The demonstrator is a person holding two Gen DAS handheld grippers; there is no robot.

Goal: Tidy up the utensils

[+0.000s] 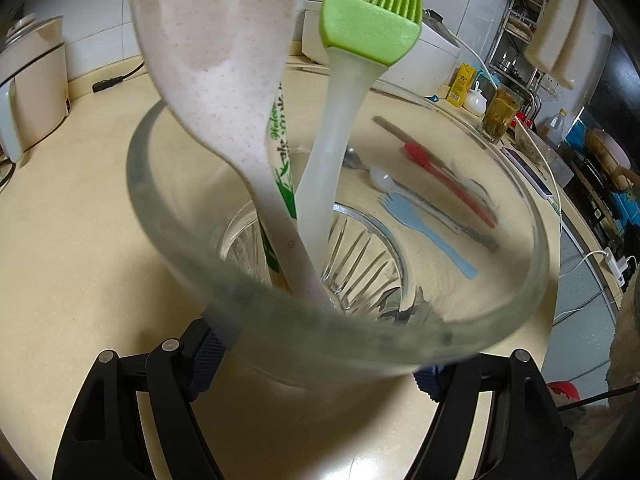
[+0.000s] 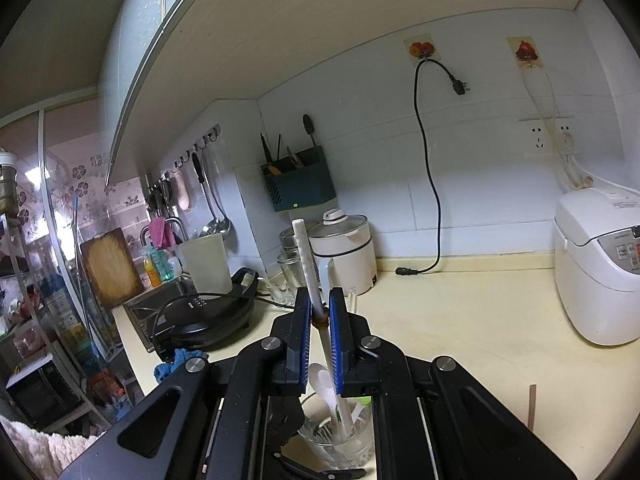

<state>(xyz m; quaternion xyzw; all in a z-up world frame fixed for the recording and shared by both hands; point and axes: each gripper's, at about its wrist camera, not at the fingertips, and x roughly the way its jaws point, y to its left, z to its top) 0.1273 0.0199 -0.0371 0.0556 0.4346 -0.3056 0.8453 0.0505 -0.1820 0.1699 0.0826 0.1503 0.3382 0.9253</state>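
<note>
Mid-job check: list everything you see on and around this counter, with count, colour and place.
Glass cup: 1, clear, clamped in the left gripper.
Rice spoon: 1, speckled white, standing in cup.
Basting brush: 1, green head, standing in cup.
Loose utensils on counter beyond cup: blue fork, white spoon, red brush.
Chopstick: 1, white, upright in the right gripper.
Rice cooker: 1, white, right of counter.
Electric pot: 1, white, against wall.
Left gripper: black, closed on cup.
Right gripper: black, blue pads, closed on chopstick.
</note>
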